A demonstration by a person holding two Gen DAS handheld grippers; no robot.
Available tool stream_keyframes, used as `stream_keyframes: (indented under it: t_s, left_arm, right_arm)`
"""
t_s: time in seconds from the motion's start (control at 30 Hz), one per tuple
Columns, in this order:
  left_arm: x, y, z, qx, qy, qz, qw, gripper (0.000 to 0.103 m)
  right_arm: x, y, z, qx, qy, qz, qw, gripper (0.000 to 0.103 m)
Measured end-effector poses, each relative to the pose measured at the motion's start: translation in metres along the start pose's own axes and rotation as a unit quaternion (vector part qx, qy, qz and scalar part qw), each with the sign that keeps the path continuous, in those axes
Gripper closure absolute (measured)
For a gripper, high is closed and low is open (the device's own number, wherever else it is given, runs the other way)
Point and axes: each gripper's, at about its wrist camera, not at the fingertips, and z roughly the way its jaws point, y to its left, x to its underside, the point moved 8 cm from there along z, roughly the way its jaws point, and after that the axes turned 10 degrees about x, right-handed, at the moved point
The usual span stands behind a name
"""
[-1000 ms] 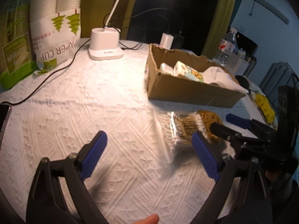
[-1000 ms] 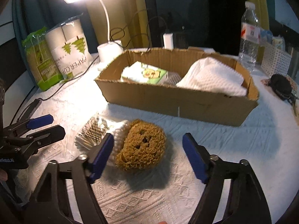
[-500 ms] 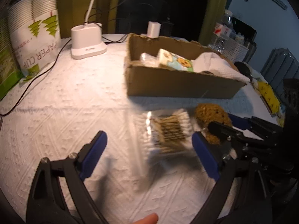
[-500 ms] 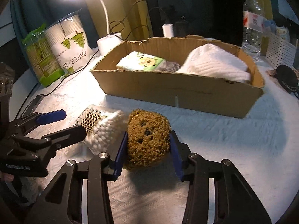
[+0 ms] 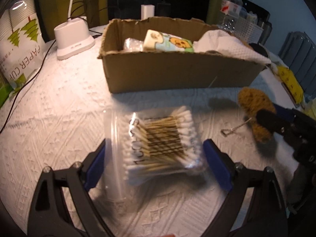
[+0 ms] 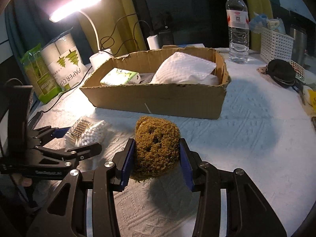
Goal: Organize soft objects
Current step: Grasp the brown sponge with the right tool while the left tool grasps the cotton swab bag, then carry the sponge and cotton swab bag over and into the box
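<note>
Both tongs on soft goods, box waiting behind

Left wrist view: the left tongs (image 5: 156, 170) gape wide around the clear pack of cotton swabs (image 5: 162, 144), blue pads on either side, contact hard to judge through the blur; the pack lies on the white tabletop (image 5: 59, 102) just before the cardboard box (image 5: 177, 73). Right wrist view: the right tongs (image 6: 157, 159) are clamped on the brown sponge (image 6: 157, 144), both pads pressed into its sides (it looks raised a touch off the cloth, though that's hard to say), in front of the box, which holds a white towel (image 6: 183, 69) and a tissue pack (image 6: 120, 77).
</note>
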Motion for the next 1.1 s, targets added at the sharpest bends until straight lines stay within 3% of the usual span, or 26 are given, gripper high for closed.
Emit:
stream_keyframes:
  t_s: [0.07, 0.23, 1.1]
  left_arm:
    - [0.000, 0.000, 0.000, 0.000, -0.002, 0.003, 1.0000, 0.012]
    - [0.001, 0.000, -0.008, 0.003, -0.012, 0.002, 0.9999, 0.029]
    - [-0.024, -0.016, -0.084, 0.030, -0.103, 0.026, 0.9939, 0.029]
  right_arm:
    - [-0.001, -0.001, -0.003, -0.004, -0.002, 0.003, 1.000, 0.057]
    - [-0.004, 0.003, -0.010, -0.004, -0.010, -0.003, 1.000, 0.057]
    - [-0.038, 0.018, -0.062, 0.020, -0.062, -0.027, 0.998, 0.057]
